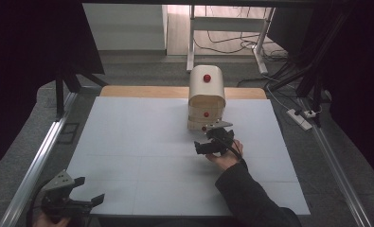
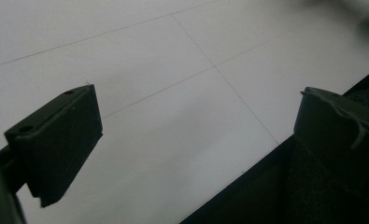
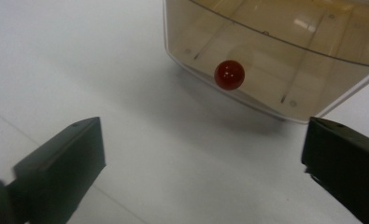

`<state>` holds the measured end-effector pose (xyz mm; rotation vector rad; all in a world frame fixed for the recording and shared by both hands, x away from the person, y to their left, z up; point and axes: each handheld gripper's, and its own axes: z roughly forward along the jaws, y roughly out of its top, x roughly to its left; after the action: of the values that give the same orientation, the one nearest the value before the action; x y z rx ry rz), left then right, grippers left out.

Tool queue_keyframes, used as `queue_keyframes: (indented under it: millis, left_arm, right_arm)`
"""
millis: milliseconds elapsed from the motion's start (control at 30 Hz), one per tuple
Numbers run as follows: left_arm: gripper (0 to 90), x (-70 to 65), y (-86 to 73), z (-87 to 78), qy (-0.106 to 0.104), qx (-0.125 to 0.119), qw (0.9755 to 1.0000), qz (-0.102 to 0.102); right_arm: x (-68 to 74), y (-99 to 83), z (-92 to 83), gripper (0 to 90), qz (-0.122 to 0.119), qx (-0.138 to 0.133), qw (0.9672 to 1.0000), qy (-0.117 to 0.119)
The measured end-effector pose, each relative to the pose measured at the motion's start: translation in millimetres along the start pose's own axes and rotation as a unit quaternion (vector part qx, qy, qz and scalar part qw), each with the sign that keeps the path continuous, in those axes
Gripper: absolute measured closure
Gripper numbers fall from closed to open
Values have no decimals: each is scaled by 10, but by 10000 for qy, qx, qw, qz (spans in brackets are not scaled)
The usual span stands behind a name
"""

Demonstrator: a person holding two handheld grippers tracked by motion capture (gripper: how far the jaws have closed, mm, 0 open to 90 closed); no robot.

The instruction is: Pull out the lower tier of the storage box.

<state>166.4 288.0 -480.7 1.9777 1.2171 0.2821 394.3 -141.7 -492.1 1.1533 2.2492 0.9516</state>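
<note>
A cream, round-topped box (image 1: 206,97) stands at the far middle of the white table mat (image 1: 137,142), with a red knob (image 1: 206,78) on its top and another (image 1: 206,114) lower on its front. In the right gripper view the translucent beige box (image 3: 275,46) is close ahead and its red knob (image 3: 229,74) sits above the gap between the jaws. My right gripper (image 1: 214,137) (image 3: 205,135) is open just in front of the box's base, holding nothing. My left gripper (image 1: 91,189) (image 2: 196,102) is open and empty over the mat's near left corner.
A wooden table edge (image 1: 142,91) shows behind the mat. Metal rails (image 1: 38,161) run along both sides. A white power strip (image 1: 299,118) and cables lie on the floor at the right. A white desk frame (image 1: 227,28) stands beyond the table.
</note>
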Motion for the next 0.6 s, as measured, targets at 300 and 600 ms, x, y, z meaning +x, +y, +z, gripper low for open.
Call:
queue_keyframes:
  millis: [300,600]
  left_arm:
    - [14,3,-1,-1,-5,-7,10000,-6]
    - [14,5,-2,-3,-11,-16,10000,-9]
  right_arm:
    - [-11,70,107,256,-33,-156,9996,-217]
    - [11,53,199,508,-51,-275,9988,-406]
